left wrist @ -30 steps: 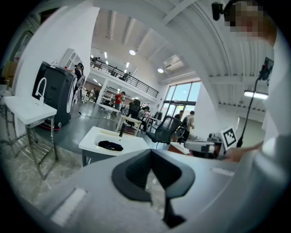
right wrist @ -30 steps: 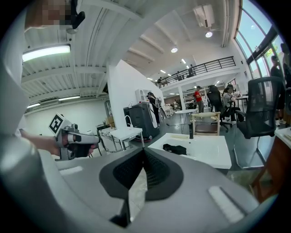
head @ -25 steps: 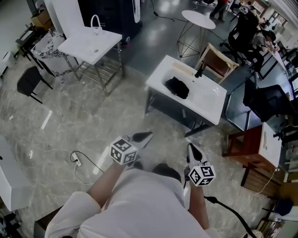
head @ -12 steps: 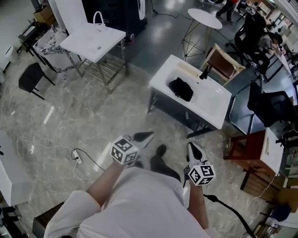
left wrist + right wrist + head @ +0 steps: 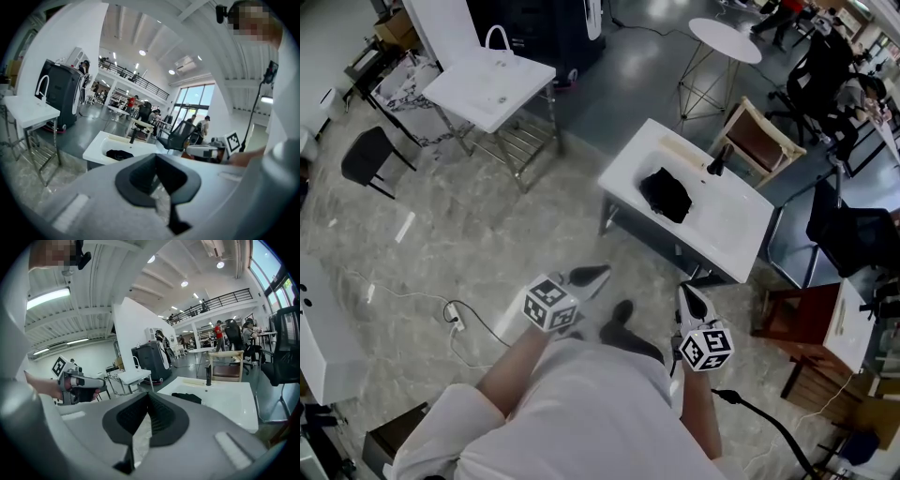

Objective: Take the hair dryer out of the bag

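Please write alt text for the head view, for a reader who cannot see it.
Seen from above, a person in a white shirt holds the left tongs and right tongs, both shut and empty, over a marble floor. Ahead stands a white table with a black bag on it.

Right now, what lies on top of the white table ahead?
The white table bears a black bag and a dark upright object near its far edge. What the bag holds is covered.

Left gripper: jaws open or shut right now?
Shut. The left gripper shows its jaws meeting at the tips, nothing between them.
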